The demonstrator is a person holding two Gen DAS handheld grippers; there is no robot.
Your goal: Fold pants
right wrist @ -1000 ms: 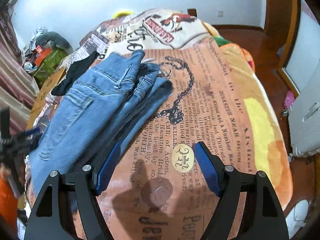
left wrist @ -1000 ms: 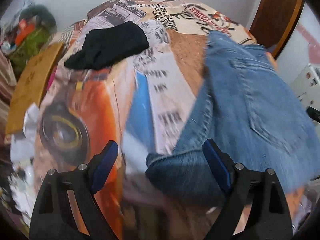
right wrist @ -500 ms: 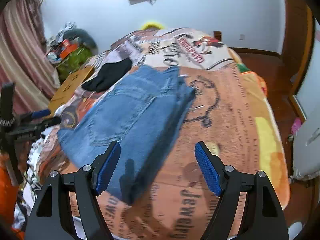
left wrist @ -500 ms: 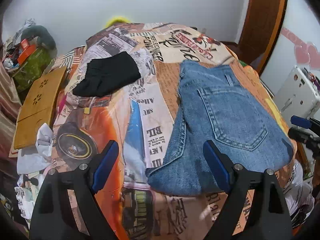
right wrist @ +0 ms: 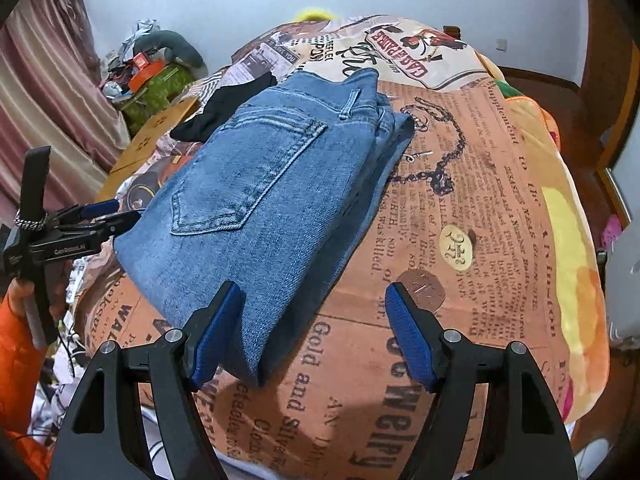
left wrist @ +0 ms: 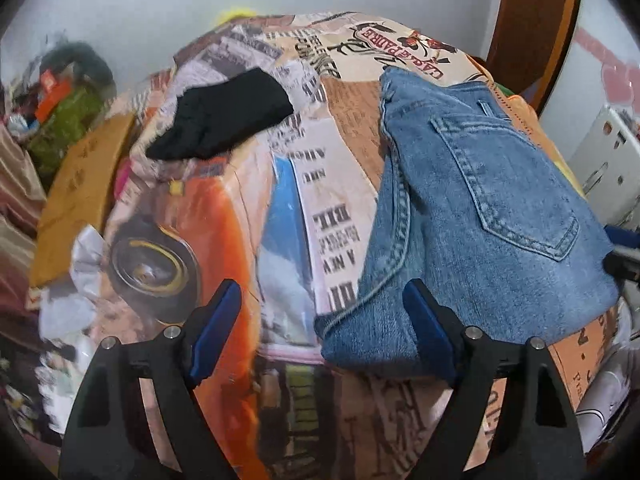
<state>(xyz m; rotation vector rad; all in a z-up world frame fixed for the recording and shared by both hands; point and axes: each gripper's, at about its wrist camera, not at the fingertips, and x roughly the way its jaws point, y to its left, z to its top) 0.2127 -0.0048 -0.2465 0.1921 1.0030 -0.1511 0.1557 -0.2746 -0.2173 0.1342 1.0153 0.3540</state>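
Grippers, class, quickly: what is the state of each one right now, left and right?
Left gripper: open, fingers closing, holding nothing; jeans corner lies between them.
Right gripper: open, fingers closing, holding nothing.

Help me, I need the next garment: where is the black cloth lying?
The black cloth lies on the printed blanket, far left in the left wrist view, beyond the folded jeans; the right wrist view shows it peeking behind them.

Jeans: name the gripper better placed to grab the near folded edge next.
Probably right: the right gripper frames the jeans' near corner between closing, empty jaws. The left gripper, also closing empty, sits off their side edge.
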